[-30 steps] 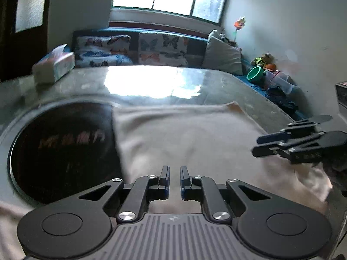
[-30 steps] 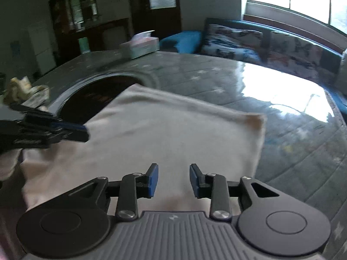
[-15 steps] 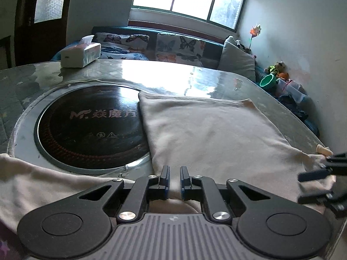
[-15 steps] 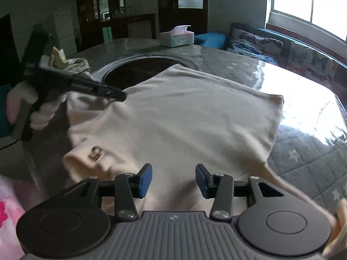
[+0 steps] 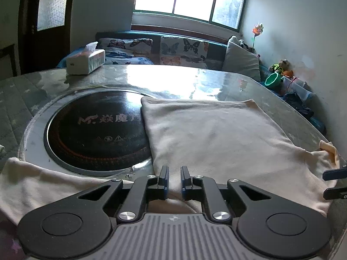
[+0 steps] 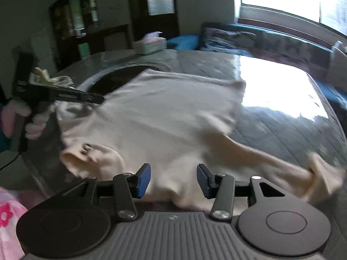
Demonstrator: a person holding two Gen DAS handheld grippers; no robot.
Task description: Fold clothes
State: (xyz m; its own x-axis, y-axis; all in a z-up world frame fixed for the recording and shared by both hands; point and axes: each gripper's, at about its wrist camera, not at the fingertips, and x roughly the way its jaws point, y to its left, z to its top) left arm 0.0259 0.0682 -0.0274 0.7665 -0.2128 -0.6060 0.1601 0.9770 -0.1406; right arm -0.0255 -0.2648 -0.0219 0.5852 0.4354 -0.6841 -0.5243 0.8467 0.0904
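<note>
Looking down both wrist views, I have a cream shirt (image 5: 216, 134) spread flat over the glossy bench (image 5: 184, 80), its far hem square, one side lapping the black induction hob (image 5: 97, 130) set into the top. Left tongs (image 5: 174, 181) sit low over the near edge with the jaws nearly together and only a narrow gap showing; cloth runs beneath them, but I cannot tell whether any is pinched. Right tongs (image 6: 172, 181) are spread wide with nothing between the blue pads, hanging over the collar end, where a small tag or clasp (image 6: 86, 148) shows beside the neckline. One sleeve (image 6: 271, 160) trails off to my right, blurred and bunched at the cuff. Other sleeve (image 5: 32, 182) drapes over the near left rim of the bench. The body lying flat with both sleeves out would suit a garment laid ready for folding or one opened between folds; I can't settle which. Risks as I read them: the surface looks slick, so a one-sided pull could drag the whole shirt rather than fold it; the draped sleeves could slide off the rim under their own weight and skew the panel; a shallow pinch might take the top layer only and leave the back layer behind; cloth over the hob lip may snag. Tissue box (image 5: 85, 61) at the far side is well clear.
</note>
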